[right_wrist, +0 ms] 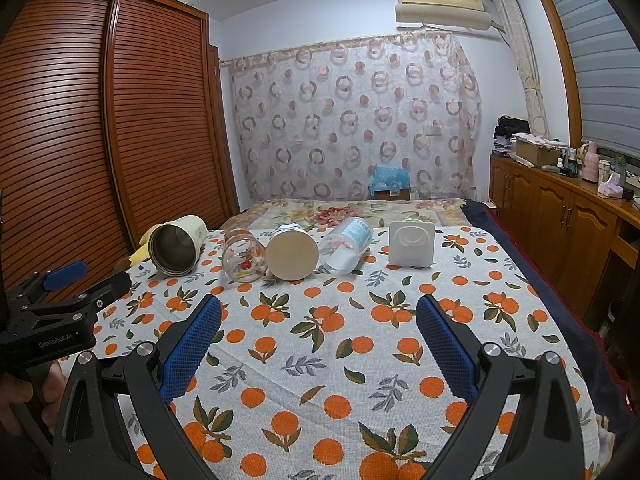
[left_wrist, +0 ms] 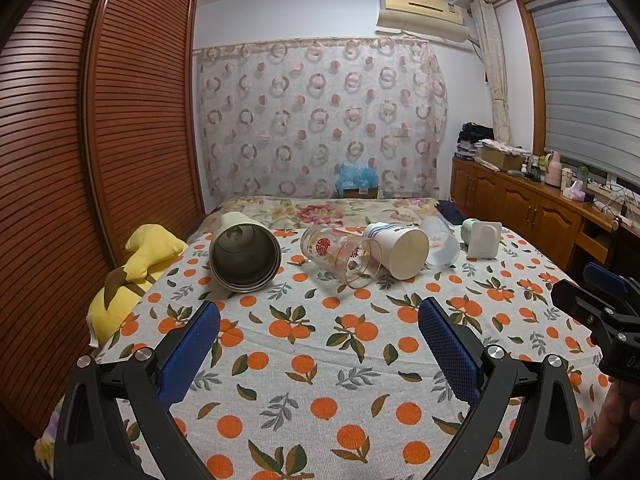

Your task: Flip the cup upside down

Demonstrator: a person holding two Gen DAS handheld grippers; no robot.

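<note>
Several cups lie on their sides in a row on the orange-print cloth (left_wrist: 320, 360). From the left: a cream steel-lined mug (left_wrist: 244, 254) (right_wrist: 176, 244), a clear glass with red print (left_wrist: 340, 254) (right_wrist: 244, 256), a white striped cup (left_wrist: 400, 250) (right_wrist: 292, 254), a frosted plastic cup (left_wrist: 440, 246) (right_wrist: 346, 246) and a square white-and-green cup (left_wrist: 482, 238) (right_wrist: 411, 244). My left gripper (left_wrist: 320, 320) is open and empty, short of the glass. My right gripper (right_wrist: 319, 316) is open and empty, short of the white cup. Each gripper shows at the edge of the other's view.
A yellow plush toy (left_wrist: 136, 272) lies at the cloth's left edge by the wooden louvred wardrobe (left_wrist: 100, 140). A floral bedspread (left_wrist: 320, 210) lies beyond the cups. Wooden cabinets (left_wrist: 540, 208) with clutter line the right wall.
</note>
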